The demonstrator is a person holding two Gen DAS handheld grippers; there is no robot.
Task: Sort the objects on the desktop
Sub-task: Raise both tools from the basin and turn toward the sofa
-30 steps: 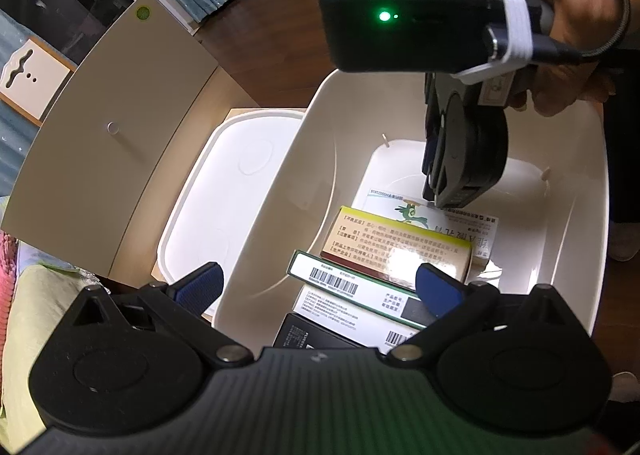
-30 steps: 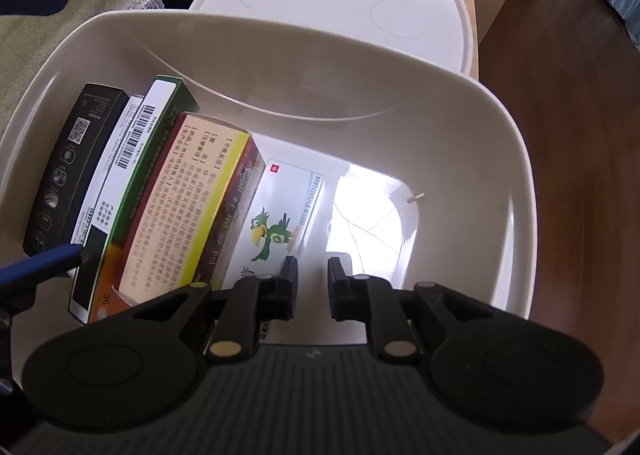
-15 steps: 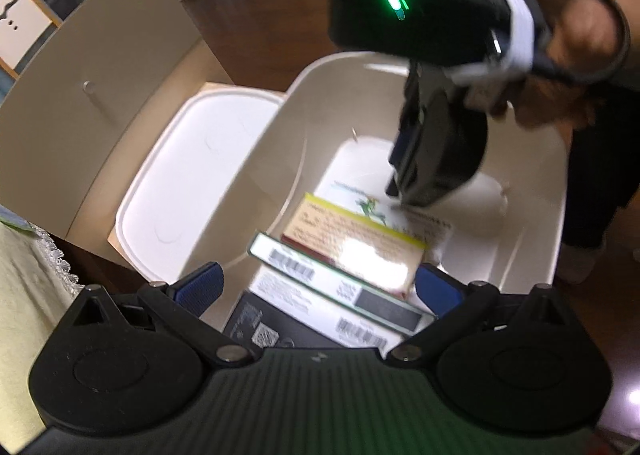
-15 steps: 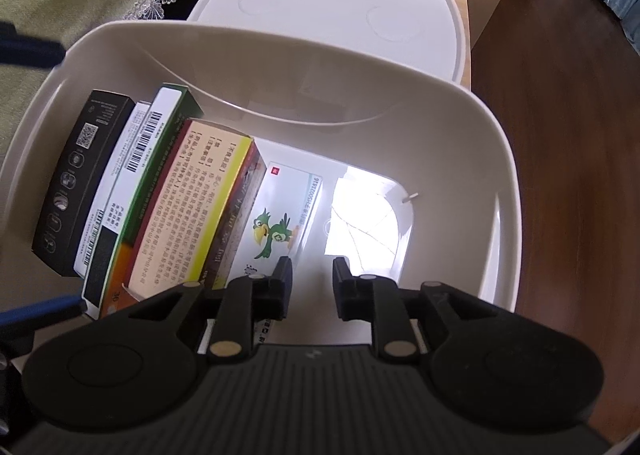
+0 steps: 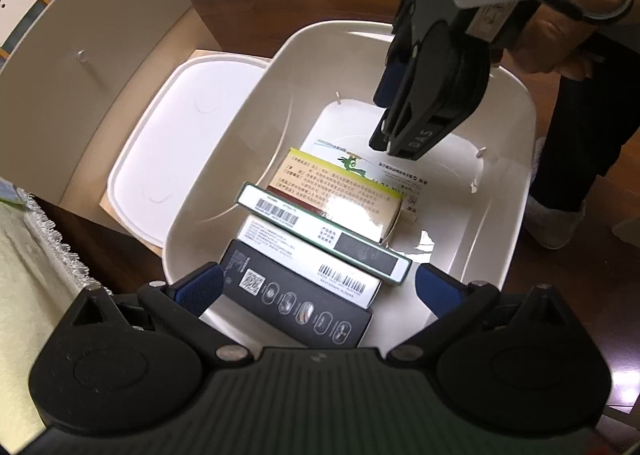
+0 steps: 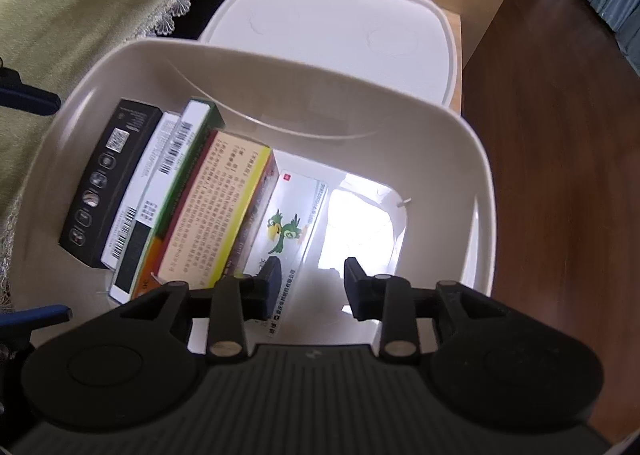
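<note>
Right gripper (image 6: 310, 283) above the white bin (image 6: 478, 191): fingers parted by a moderate gap, wider than half a second ago, holding nothing, poised over the flat parrot-printed box (image 6: 286, 227) on the bin floor. Left gripper (image 5: 318, 289): fingers spread wide at the near rim, empty. Four boxes stand on edge in a row: black box (image 5: 296, 305), white barcode box (image 5: 308, 259), green-edged box (image 5: 324, 231), yellow-edged box (image 5: 340, 191). White lid (image 5: 180, 143) lies just beside the bin.

Both black grippers: the left gripper (image 5: 316, 287) has blue finger pads; the right gripper (image 6: 312, 282) seems marked "DAS", with a white strap.
</note>
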